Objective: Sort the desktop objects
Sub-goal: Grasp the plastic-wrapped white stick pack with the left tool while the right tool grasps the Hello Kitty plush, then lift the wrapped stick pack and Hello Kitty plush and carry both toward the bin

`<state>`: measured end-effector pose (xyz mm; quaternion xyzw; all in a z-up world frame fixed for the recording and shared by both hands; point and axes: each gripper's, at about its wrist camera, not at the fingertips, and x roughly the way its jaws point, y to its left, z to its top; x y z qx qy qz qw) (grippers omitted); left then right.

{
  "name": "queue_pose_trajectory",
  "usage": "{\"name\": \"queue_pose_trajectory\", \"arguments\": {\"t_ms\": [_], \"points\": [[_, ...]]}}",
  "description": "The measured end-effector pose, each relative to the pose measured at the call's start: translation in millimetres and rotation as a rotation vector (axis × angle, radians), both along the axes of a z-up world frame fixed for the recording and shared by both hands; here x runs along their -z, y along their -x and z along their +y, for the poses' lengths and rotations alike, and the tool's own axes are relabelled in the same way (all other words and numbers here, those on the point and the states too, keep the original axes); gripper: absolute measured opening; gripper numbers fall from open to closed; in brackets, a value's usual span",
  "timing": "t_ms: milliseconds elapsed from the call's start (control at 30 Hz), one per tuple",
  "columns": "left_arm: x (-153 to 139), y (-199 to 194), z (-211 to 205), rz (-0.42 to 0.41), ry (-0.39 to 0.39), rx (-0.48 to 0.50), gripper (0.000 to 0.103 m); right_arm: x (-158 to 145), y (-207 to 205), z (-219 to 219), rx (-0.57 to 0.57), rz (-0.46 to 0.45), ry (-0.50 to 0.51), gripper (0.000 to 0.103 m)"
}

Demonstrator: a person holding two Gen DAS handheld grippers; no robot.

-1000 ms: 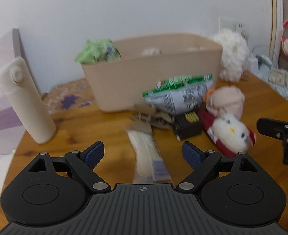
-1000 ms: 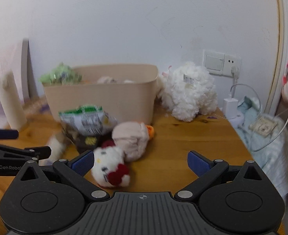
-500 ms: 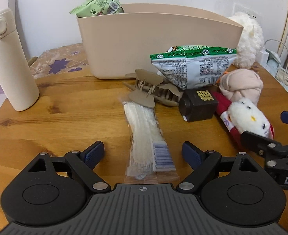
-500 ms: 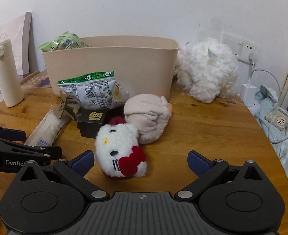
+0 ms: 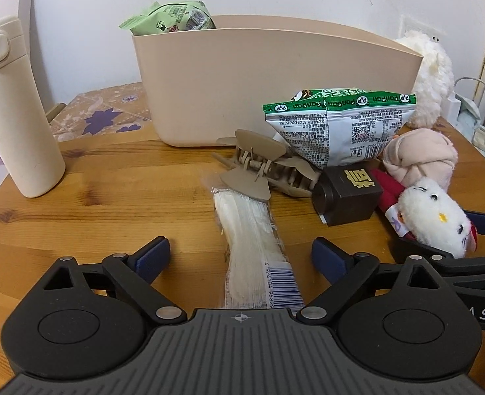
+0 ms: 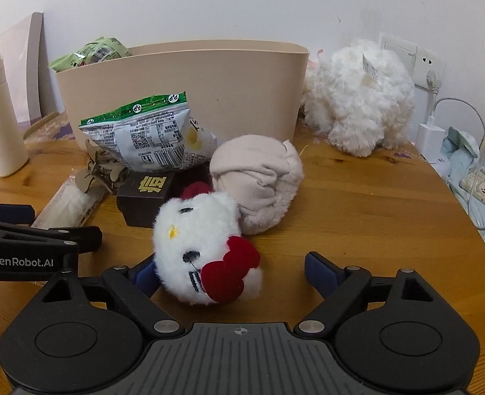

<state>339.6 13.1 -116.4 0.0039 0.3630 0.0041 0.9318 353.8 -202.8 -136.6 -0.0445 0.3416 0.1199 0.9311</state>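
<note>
Barely started, I'd say: one green snack bag [image 5: 173,16] sits in the beige bin [image 5: 275,82] at the far side, while the rest lies on the table [image 5: 110,197]. Left gripper [image 5: 240,255], jaws just opened wide, straddles the clear packet [image 5: 255,247]. Right gripper [image 6: 232,271], jaws just narrowing but not yet gripping, frames the white cat plush [image 6: 202,247].

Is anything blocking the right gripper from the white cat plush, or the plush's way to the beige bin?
Nothing lies between the right gripper and the white cat plush; the plush already sits between its open fingers. Toward the beige bin, the pink rolled plush, dark box and snack bag crowd the table in front.
</note>
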Motion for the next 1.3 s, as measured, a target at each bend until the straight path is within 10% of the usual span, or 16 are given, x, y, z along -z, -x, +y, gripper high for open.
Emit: {"name": "queue_pose_trajectory", "arguments": {"t_ms": [233, 433, 1300], "points": [[0, 3, 0, -0.011, -0.001, 0.01, 0.091, -1, 2, 0, 0.001, -0.009, -0.01, 0.069], [-5, 17, -3, -0.032, -0.002, 0.038, 0.039, -4, 12, -4, -0.004, -0.003, -0.014, 0.047], [-26, 54, -1, -0.048, 0.026, 0.04, 0.025, -35, 51, -28, -0.013, -0.064, -0.1, 0.036]]}}
